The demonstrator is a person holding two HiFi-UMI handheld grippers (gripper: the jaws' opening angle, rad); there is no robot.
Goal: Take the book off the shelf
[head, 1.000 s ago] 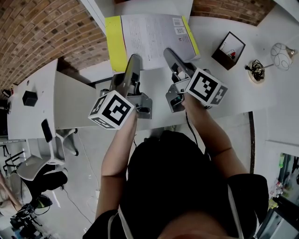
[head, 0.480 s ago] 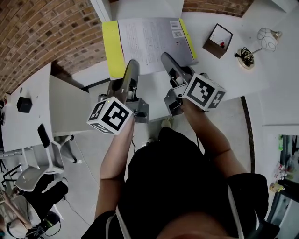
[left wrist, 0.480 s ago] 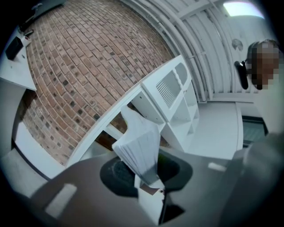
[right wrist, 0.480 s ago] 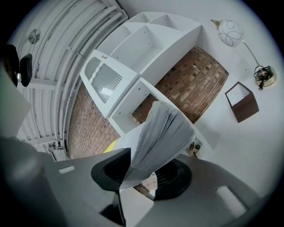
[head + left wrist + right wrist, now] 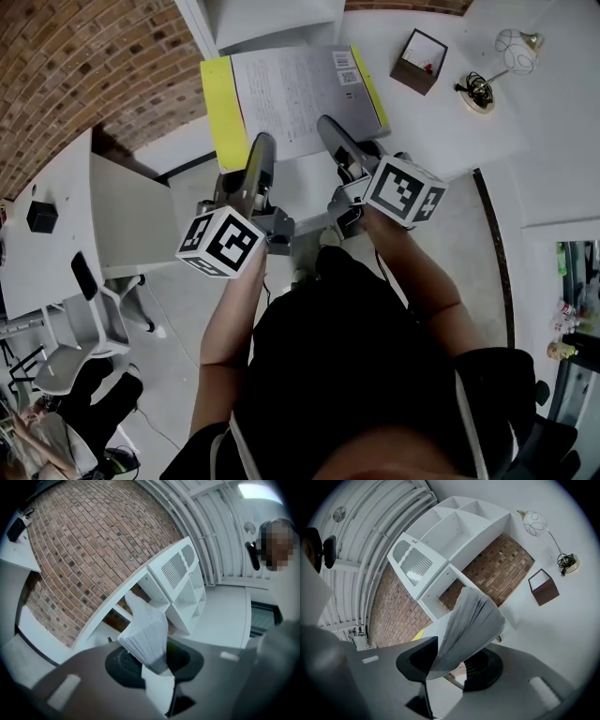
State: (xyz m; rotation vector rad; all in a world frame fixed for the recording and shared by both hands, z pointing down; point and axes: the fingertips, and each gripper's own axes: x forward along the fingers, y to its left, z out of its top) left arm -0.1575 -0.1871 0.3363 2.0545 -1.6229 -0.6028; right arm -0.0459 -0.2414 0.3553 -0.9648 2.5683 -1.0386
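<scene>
**Head view: book held flat by two grippers, just clear of the shelf**

Seen from above, a person holds a large book [image 5: 291, 94] by its near edge. It lies level with its white page up and a yellow cover strip along the left side. The left gripper [image 5: 262, 142] and the right gripper [image 5: 325, 124] each pinch that edge, spaced apart, probably so the wide book stays flat instead of sagging or twisting. Each gripper view shows its jaws partly closed on a fanned wedge of pages, gripping paper rather than a hard cover.

The book sits just in front of the white shelf [image 5: 272, 19], already out of its compartments and over the white desk [image 5: 441, 112]. A small brown box [image 5: 418, 61] and a lamp [image 5: 511, 47] stand well to the right.

No view settles whether the book rests on the desk or hangs above it. The print on the page is too small to read. The shelf is cut off at the top edge. The person's body hides the desk's near side.
</scene>
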